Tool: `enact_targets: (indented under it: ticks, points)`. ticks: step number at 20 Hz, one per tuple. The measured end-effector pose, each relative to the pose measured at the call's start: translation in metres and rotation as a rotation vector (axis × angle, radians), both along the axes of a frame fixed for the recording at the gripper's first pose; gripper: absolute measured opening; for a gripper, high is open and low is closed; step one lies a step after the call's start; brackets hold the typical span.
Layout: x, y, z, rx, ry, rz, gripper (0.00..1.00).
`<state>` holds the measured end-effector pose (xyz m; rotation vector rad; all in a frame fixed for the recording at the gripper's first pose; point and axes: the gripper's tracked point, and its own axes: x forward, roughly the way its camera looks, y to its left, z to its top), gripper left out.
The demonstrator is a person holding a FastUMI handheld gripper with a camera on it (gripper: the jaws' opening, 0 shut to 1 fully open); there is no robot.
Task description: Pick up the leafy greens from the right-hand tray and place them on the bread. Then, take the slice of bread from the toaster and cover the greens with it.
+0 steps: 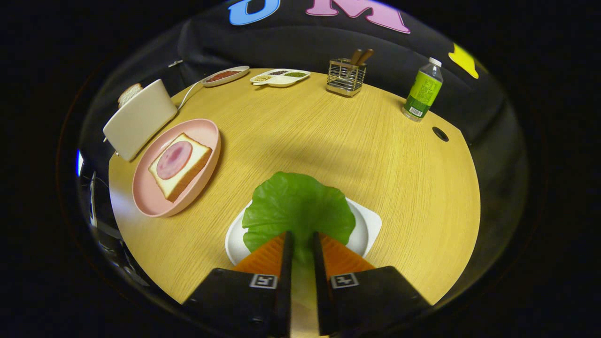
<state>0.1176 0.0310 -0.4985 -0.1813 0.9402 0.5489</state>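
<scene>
A broad green leaf [298, 206] fans out just ahead of my fingers, over the white tray [368, 225]. Its stem runs back between the two orange fingers, and my gripper [303, 234] is shut on it. Beyond and to the left, a pink plate [145, 197] carries a slice of bread [188, 171] topped with a round of ham [173, 159]. Behind the plate stands a white toaster [138, 119] with another bread slice [129, 94] sticking out of its slot.
At the far side of the round wooden table are an oval dish with red filling [225, 75], a divided dish of seasonings [280, 77] and a wire utensil holder [346, 77]. A green-labelled bottle [422, 94] stands far right, near a cable hole [440, 134].
</scene>
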Motion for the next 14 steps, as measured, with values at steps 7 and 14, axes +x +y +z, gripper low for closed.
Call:
enact_targets:
  ticks: [7, 14]
  points:
    - [-0.002, -0.001, 0.023, 0.034, -0.021, -0.058, 0.09]
    - [-0.025, 0.033, 0.113, 0.153, -0.112, -0.031, 0.09]
